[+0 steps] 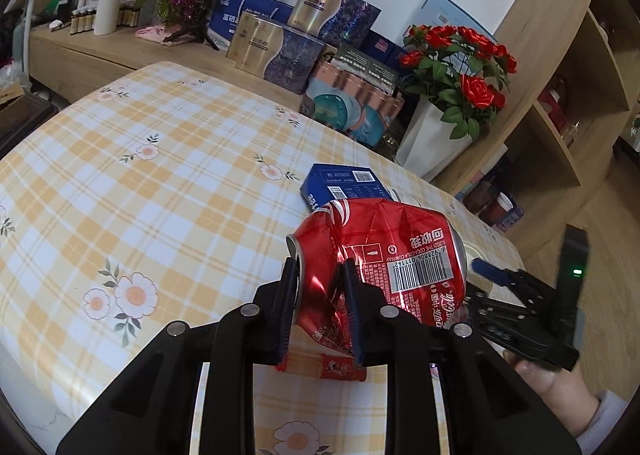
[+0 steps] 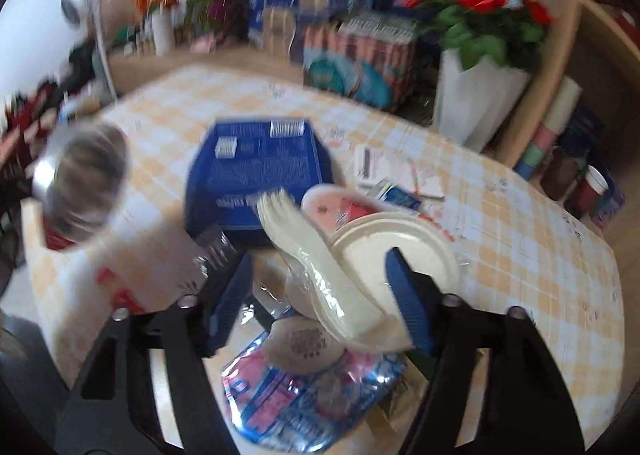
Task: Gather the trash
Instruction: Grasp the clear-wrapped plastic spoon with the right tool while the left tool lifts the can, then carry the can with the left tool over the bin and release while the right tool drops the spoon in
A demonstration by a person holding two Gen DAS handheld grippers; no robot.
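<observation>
While the left gripper point(image 1: 320, 295) clamps the crushed can point(image 1: 376, 263) above the table point(image 1: 160, 175), near a blue box point(image 1: 344, 185), the right gripper point(image 2: 320, 295) gapes wide over blurred paper plates point(image 2: 384, 255) and a wrapper point(image 2: 304, 387).

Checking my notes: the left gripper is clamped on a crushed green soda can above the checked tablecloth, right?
Not quite: the crushed can is red, a Coca-Cola can, not green. The left wrist view shows the left gripper clamped on it above the checked tablecloth.
</observation>
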